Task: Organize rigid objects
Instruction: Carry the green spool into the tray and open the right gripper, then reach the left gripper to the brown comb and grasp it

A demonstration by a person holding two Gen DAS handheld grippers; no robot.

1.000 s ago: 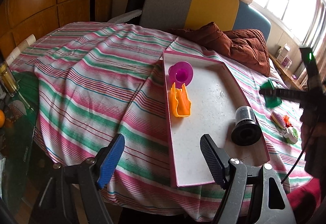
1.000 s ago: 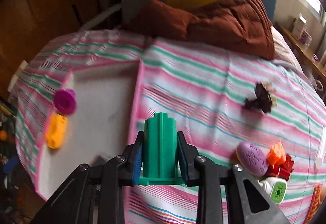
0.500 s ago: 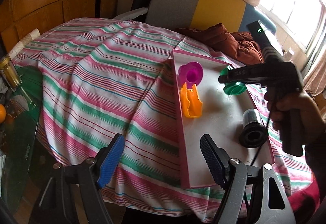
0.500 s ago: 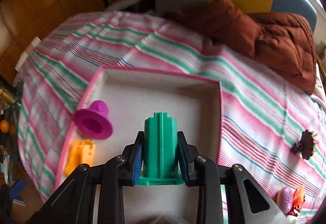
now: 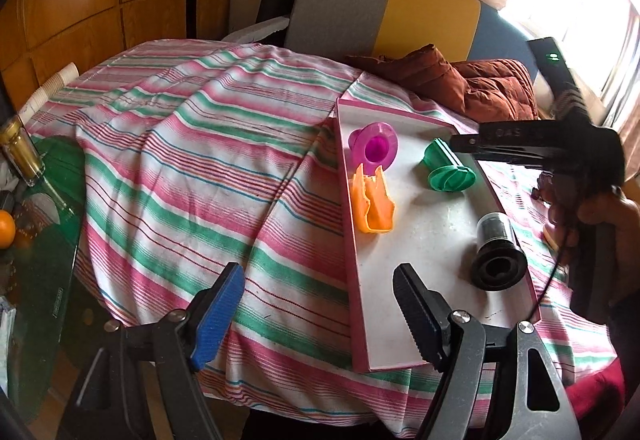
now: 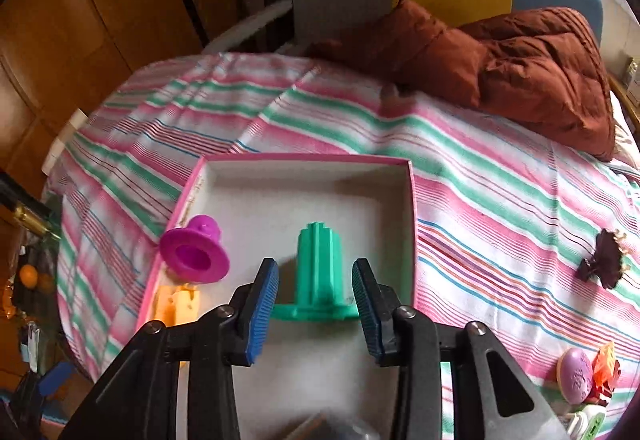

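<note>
Striped cloth (image 6: 500, 200) in pink, green and white covers the bed where I work, with a pink-rimmed tray (image 6: 308, 160) lying on it straight ahead of my right gripper (image 6: 316, 294). On the tray floor, a green ribbed piece (image 6: 320, 268) stands on its flat base between my right fingers, whose jaws have just been opening; both blue pads now stand clear of its sides. Just left of those fingers a magenta flanged cup (image 6: 194, 256) lies tipped against the tray's rim, an orange piece (image 6: 180, 306) beside it and nearer me. Seen past my left gripper (image 5: 320, 314), whose jaws are spread over the cloth and the tray's near corner with nothing between them, a black cylinder (image 5: 498, 250) lies in the tray to the right. Off to my right gripper's right, small toys (image 6: 586, 370) and a dark brown figure (image 6: 604, 258) rest on the cloth. A rust-brown quilt (image 6: 520, 64) is bunched beyond the tray.
</note>
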